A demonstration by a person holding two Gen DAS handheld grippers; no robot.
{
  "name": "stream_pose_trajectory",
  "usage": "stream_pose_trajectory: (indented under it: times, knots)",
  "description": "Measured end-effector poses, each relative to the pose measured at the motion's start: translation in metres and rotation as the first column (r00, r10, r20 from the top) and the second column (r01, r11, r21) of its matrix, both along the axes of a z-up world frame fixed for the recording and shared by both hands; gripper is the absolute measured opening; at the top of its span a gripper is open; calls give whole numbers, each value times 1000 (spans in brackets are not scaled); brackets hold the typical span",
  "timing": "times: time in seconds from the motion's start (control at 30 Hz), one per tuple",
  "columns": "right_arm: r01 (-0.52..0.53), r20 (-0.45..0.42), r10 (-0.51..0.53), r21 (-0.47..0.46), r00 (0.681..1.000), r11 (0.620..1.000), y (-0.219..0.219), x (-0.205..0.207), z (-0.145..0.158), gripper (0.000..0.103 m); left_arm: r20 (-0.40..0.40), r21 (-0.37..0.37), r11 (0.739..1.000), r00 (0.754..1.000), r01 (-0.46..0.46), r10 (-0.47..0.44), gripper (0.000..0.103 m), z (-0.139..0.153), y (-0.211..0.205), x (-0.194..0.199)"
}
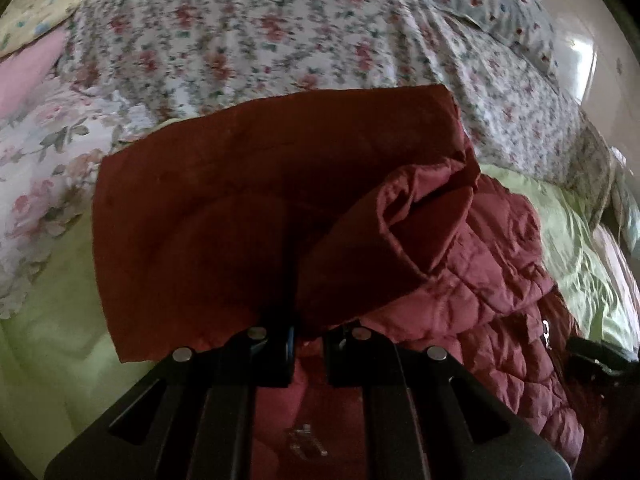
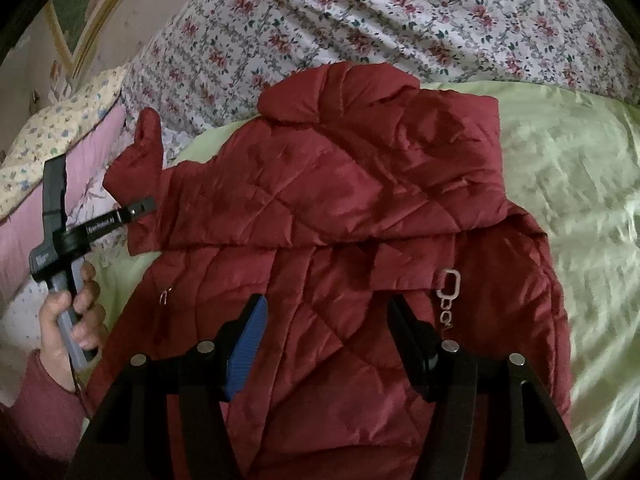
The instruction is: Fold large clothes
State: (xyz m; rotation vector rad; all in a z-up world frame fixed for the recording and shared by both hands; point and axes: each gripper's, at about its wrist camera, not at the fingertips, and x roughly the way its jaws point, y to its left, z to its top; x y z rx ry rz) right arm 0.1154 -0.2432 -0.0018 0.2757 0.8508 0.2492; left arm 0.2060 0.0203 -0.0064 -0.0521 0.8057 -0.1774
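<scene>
A dark red quilted jacket (image 2: 340, 208) lies on a light green sheet (image 2: 580, 184), partly folded. My left gripper (image 1: 306, 340) is shut on the jacket's sleeve (image 1: 224, 208) and holds it lifted over the jacket body (image 1: 500, 320). In the right wrist view the left gripper (image 2: 146, 206) grips the sleeve end (image 2: 140, 176) at the jacket's left side. My right gripper (image 2: 324, 320) is open and empty, hovering above the jacket's lower body. A metal zipper pull (image 2: 450, 292) lies near its right finger.
A floral quilt (image 2: 400, 20) covers the far part of the bed. A pink and floral pillow (image 2: 48, 160) lies at the left. The person's hand (image 2: 72, 320) holds the left gripper's handle. A wall and picture frame (image 2: 80, 20) stand beyond the bed.
</scene>
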Motion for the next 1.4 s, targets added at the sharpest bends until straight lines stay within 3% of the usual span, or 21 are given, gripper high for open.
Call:
stream_pose_trajectory:
  times: [0.33, 0.67, 0.97, 1.3, 1.4]
  knots:
    - [34, 8, -34, 16, 999, 999, -18, 2, 4, 64, -24, 39, 996, 997, 78, -77, 8, -13, -52, -2]
    - [77, 0, -77, 75, 997, 994, -42, 23, 3, 65, -72, 98, 992, 995, 77, -70, 8, -44, -86, -4]
    - [33, 7, -35, 197, 999, 980, -32, 62, 14, 66, -53, 151, 984, 994, 98, -91, 8, -51, -104, -9]
    - [-7, -51, 28, 376, 998, 926, -7, 111, -6, 66, -51, 131, 986, 994, 99, -93, 8, -51, -106, -8]
    - [-17, -89, 69, 486, 994, 874, -3, 124, -26, 63, -52, 128, 986, 993, 109, -103, 11, -51, -109, -9]
